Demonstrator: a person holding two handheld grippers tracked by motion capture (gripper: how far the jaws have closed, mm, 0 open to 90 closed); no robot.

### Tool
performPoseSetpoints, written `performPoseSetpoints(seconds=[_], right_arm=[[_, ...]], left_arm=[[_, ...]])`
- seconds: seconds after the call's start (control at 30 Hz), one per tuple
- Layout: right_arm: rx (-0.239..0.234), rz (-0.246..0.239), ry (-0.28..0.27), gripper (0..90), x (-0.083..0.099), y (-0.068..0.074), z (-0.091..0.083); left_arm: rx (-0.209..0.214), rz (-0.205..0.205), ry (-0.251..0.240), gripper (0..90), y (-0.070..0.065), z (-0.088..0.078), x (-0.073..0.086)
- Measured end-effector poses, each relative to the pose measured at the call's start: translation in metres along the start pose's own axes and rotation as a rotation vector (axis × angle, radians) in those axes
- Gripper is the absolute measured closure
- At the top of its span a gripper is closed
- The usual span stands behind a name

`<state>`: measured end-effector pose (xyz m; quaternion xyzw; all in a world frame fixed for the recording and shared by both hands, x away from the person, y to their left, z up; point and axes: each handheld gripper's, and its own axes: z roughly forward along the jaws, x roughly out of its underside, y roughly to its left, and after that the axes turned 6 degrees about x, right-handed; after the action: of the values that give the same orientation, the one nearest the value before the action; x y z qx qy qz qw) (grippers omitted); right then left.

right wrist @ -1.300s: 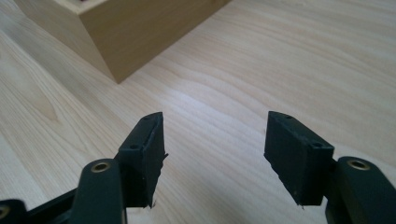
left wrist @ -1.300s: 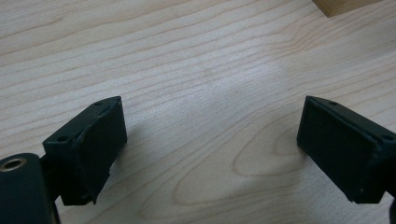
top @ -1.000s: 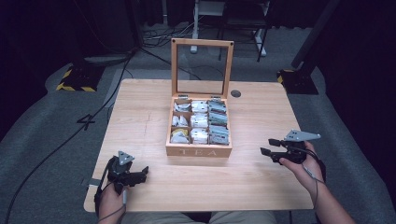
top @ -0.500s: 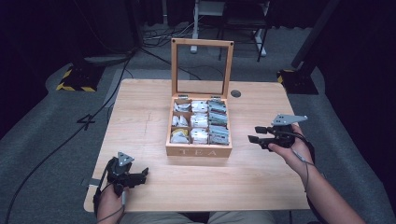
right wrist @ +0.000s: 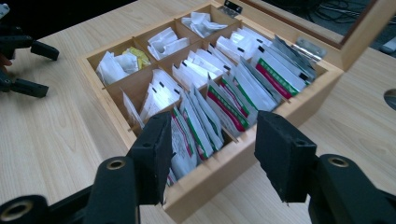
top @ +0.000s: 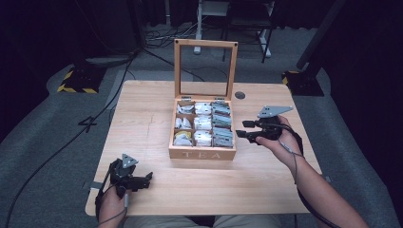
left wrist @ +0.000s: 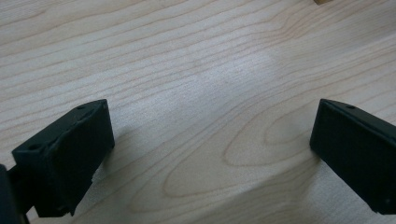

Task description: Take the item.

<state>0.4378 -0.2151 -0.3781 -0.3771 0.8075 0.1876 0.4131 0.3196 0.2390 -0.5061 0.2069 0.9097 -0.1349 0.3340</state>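
Observation:
A wooden tea box (top: 202,154) marked TEA stands mid-table with its glass lid (top: 205,43) upright. Its compartments hold several tea bags (top: 222,129). My right gripper (top: 241,129) hovers open just off the box's right wall, jaws pointing at it. In the right gripper view the jaws (right wrist: 215,126) frame the nearest compartment of green-and-red tea bags (right wrist: 233,100) over the box wall (right wrist: 224,175), with nothing held. My left gripper (top: 148,180) rests open near the table's front left corner, over bare wood (left wrist: 212,116). It also appears far off (right wrist: 28,65).
The light wooden table (top: 142,109) has a round cable hole (top: 240,95) behind the box to the right. Beyond the table, black stands, a yellow-and-black striped base (top: 76,80) and loose cables lie on the grey floor.
My right gripper has moved left and forward from the table's right edge to the box's right wall. The left gripper has stayed put.

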Motion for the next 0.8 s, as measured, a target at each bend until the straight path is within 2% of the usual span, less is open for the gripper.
performPoseSetpoints(seconds=[0.37,0.43,0.57,0.6,0.8], right_arm=[[-0.060,-0.017,0.036,52.4,-0.022,0.019,0.032],[-0.078,-0.024,0.054,55.8,-0.027,0.025,0.040],[-0.101,-0.020,0.072,58.8,-0.030,0.031,0.048],[-0.113,-0.028,0.092,60.2,-0.031,0.036,0.054],[-0.136,-0.048,0.123,61.2,-0.031,0.046,0.069]], left_arm=[[-0.003,0.005,-0.001,0.2,0.001,0.001,-0.001],[-0.003,0.005,-0.002,0.2,0.001,0.001,-0.001],[-0.004,0.005,-0.001,0.2,0.001,0.001,-0.001],[-0.003,0.004,-0.001,0.2,0.001,0.001,-0.001],[-0.004,0.005,0.000,0.2,0.001,0.001,-0.001]])
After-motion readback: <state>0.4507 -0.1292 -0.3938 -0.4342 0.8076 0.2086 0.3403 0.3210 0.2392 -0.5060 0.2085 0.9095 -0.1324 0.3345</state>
